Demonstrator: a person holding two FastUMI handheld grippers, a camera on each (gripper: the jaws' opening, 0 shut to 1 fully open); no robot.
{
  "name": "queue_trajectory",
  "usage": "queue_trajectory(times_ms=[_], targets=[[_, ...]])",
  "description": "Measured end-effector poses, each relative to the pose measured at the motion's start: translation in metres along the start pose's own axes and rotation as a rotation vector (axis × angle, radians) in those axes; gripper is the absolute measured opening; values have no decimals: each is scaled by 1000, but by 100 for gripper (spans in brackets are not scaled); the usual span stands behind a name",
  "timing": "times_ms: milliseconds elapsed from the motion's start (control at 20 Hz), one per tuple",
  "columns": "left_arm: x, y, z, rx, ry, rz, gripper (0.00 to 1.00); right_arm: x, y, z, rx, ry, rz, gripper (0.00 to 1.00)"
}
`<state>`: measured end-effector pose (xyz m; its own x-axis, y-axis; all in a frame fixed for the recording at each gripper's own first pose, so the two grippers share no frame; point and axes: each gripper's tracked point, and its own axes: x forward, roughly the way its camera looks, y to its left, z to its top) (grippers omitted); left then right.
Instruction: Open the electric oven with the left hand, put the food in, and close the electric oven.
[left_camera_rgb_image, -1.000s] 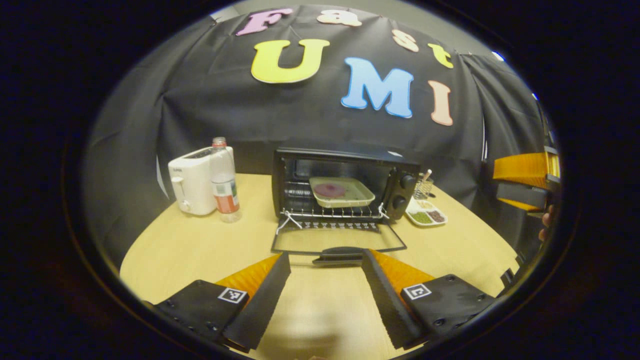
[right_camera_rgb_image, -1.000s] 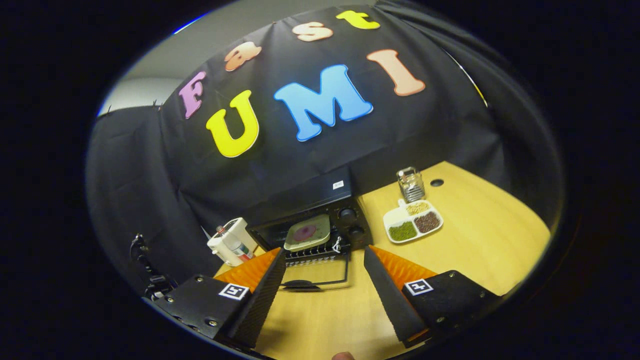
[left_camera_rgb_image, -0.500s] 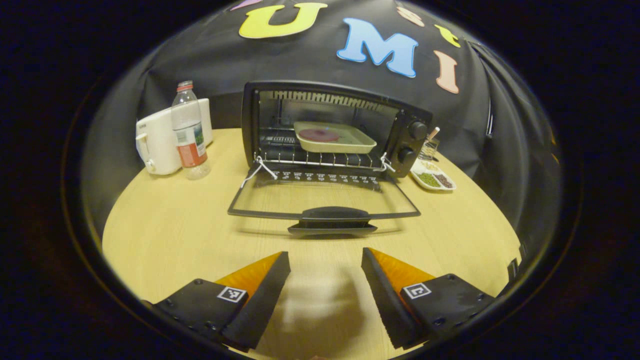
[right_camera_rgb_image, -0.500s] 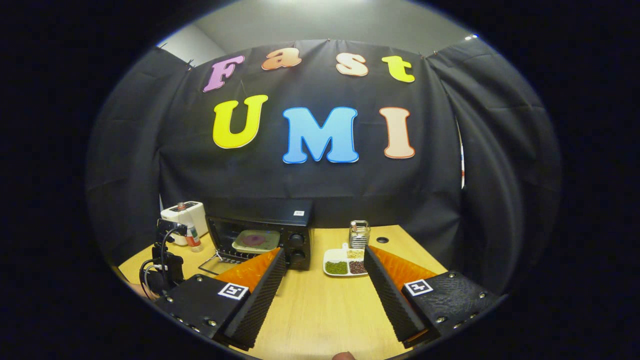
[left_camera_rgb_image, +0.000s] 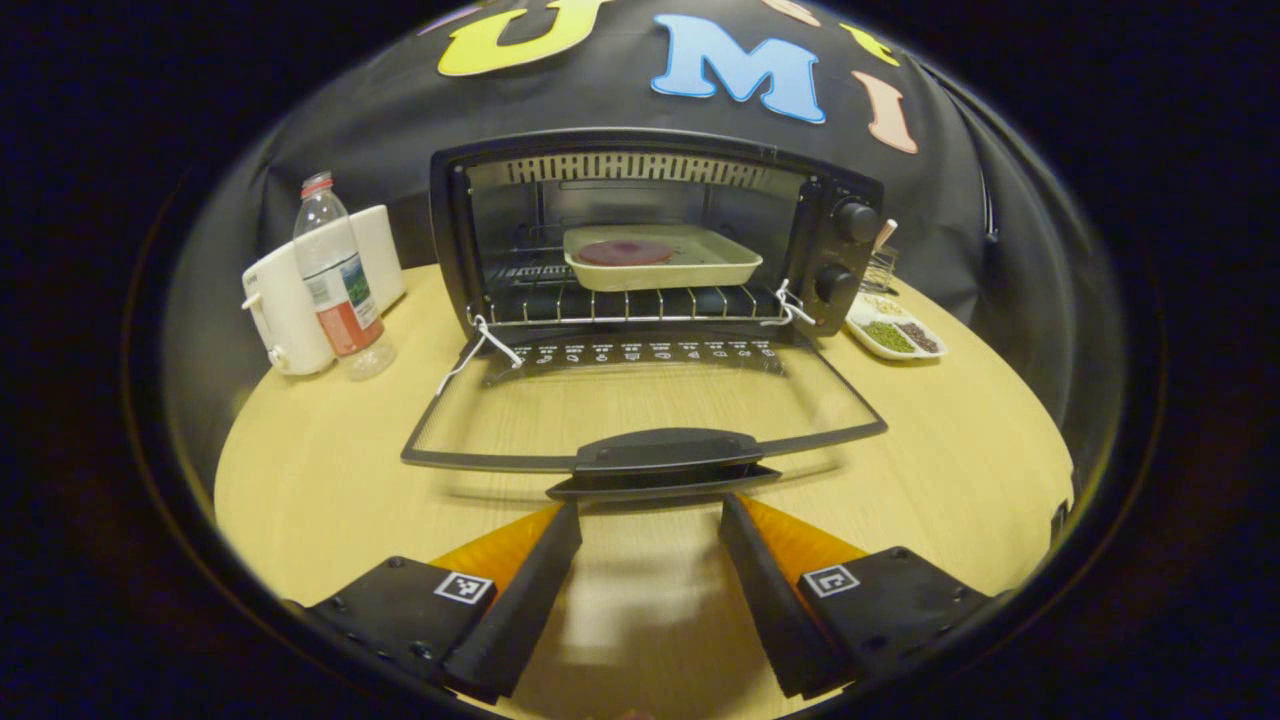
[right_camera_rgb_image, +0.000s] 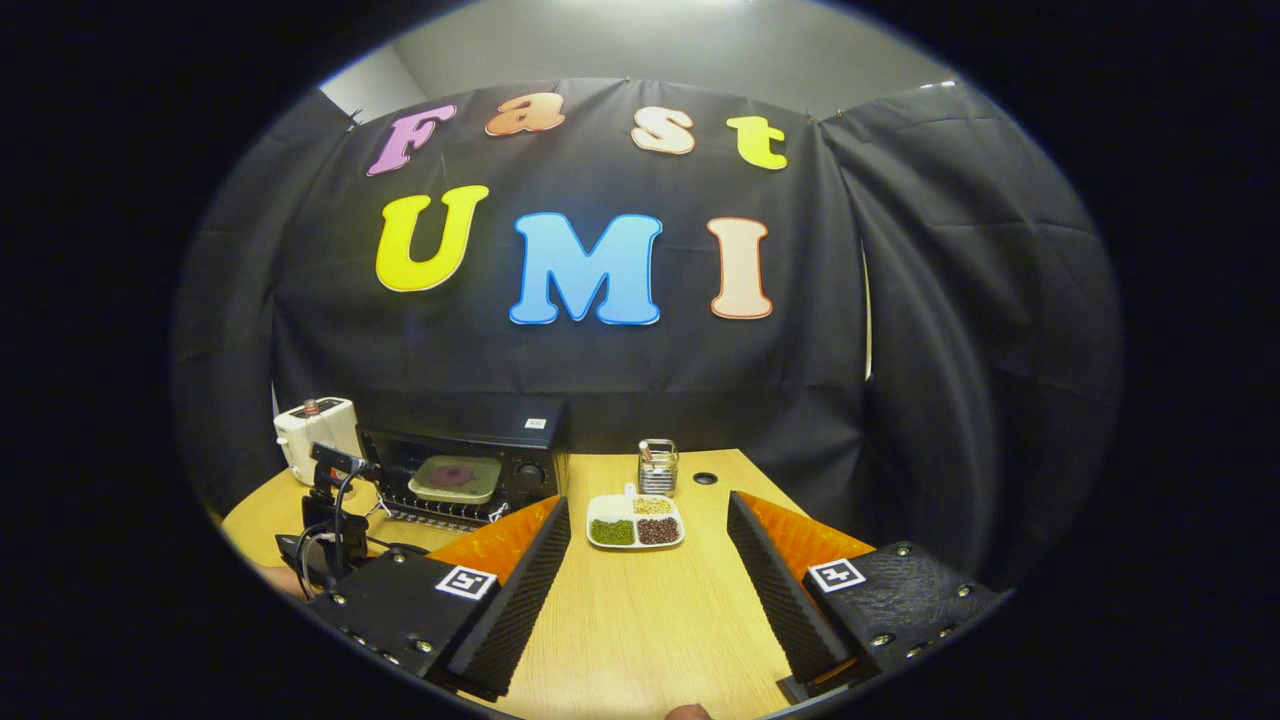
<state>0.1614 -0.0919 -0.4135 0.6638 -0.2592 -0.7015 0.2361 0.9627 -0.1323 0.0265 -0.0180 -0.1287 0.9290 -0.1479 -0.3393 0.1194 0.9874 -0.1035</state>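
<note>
The black electric oven (left_camera_rgb_image: 845, 165) stands open on the table, its glass door (left_camera_rgb_image: 640, 405) folded flat toward me. A cream tray (left_camera_rgb_image: 662, 263) holding a round dark red piece of food (left_camera_rgb_image: 625, 252) rests on the oven's wire rack. My left gripper (left_camera_rgb_image: 650, 515) is open, its fingertips just short of the door's black handle (left_camera_rgb_image: 665, 452), touching nothing. In the right gripper view my right gripper (right_camera_rgb_image: 648, 525) is open and empty, held back over the table's near side. Far left in that view are the oven (right_camera_rgb_image: 470, 470) and the left gripper's body (right_camera_rgb_image: 325, 530) in front of it.
A white toaster (left_camera_rgb_image: 285, 300) and a clear plastic bottle (left_camera_rgb_image: 335, 280) stand left of the oven. A white divided dish of beans (left_camera_rgb_image: 893, 335) and a small wire holder (left_camera_rgb_image: 880, 265) sit to its right. Black cloth walls close off the round wooden table (left_camera_rgb_image: 330, 480).
My left gripper moved closer to the oven and lower, so its fingertips now reach the door handle. The right gripper drew back and levelled out, turning to the right.
</note>
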Motion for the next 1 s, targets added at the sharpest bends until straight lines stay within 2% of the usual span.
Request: queue_trajectory(times_ms=[250,300,350,500,550,650,700,1000], targets=[[-7,0,9,-31,-30,19,96,-5,7,5,-27,-19,-2,97],[-12,0,16,-26,-52,20,100,-6,9,4,-26,-21,4,96],[-17,0,22,-24,-73,20,96,-7,11,3,-25,-23,12,94],[-32,0,55,-34,-139,17,96,-10,15,-2,-22,-16,30,95],[-34,0,65,-37,-163,16,93,-10,18,-2,-17,-16,37,95],[-39,1,82,-24,-198,16,100,-8,21,-1,-8,-14,44,95],[-40,1,90,-15,-209,18,96,-7,22,-3,-6,-11,45,94],[-40,4,140,20,-297,20,96,-3,19,-9,22,6,23,95]])
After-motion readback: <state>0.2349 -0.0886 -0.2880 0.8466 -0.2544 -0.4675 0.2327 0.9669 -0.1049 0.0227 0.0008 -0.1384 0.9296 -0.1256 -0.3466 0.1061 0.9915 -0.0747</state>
